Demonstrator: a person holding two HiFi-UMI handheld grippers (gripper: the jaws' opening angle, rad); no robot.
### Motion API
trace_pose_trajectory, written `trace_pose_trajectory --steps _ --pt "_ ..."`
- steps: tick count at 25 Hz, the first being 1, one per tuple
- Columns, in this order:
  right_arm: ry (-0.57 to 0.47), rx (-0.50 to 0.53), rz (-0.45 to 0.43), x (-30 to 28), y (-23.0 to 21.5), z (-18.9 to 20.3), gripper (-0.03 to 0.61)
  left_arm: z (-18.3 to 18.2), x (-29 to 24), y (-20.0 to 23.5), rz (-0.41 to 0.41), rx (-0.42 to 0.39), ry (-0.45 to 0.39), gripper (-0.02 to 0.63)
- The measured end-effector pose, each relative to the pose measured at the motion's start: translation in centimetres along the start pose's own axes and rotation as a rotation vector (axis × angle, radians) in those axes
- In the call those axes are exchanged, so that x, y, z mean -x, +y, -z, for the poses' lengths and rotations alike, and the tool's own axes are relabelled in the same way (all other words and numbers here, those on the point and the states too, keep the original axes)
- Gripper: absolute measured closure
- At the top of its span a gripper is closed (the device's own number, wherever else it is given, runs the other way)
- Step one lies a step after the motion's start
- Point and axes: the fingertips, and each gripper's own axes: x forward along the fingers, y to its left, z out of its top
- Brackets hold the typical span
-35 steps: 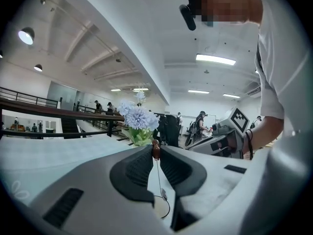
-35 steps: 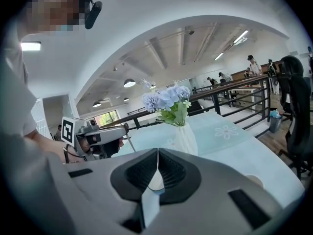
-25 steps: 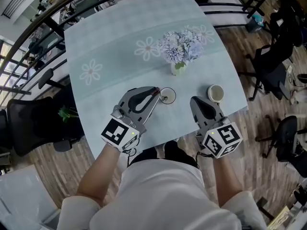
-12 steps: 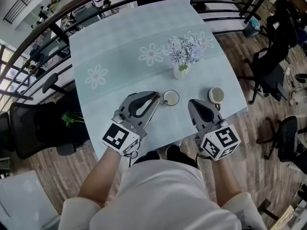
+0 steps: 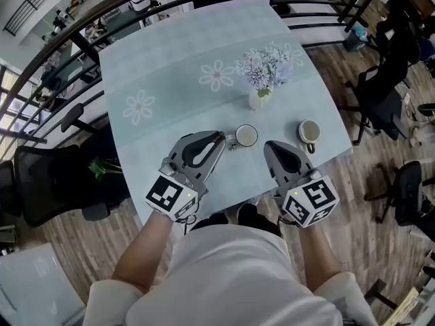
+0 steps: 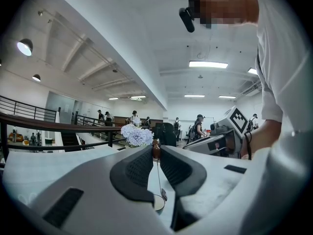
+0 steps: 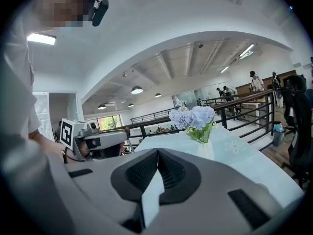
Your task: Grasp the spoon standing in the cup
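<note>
Brown-knobbed, the spoon (image 6: 156, 150) is pinched at its top between the fingers of the left gripper (image 5: 223, 139). Its thin stem runs down to the white cup (image 5: 246, 136), which sits just past and below those fingertips. The right gripper (image 7: 157, 154) has its fingers pressed together on nothing; a second cup (image 5: 309, 132) stands ahead and to their right. A vase of pale flowers (image 5: 262, 80) stands farther out on the light green counter (image 5: 170, 66).
</note>
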Motion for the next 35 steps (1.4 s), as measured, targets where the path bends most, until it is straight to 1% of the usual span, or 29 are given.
trace_pose_trajectory --steps 9,14,35 --pt "0.005 0.004 0.000 -0.2 0.5 0.3 0.557 0.3 0.2 0.1 0.013 0.006 0.002 0.555" --pt "0.005 -0.001 0.001 -0.2 0.3 0.4 0.557 0.8 -0.2 0.3 0.016 0.014 0.014 0.555" --pt "0.028 -0.002 -0.002 -0.6 -1.0 0.8 0.557 1.3 -1.8 0.3 0.028 0.024 0.018 0.554"
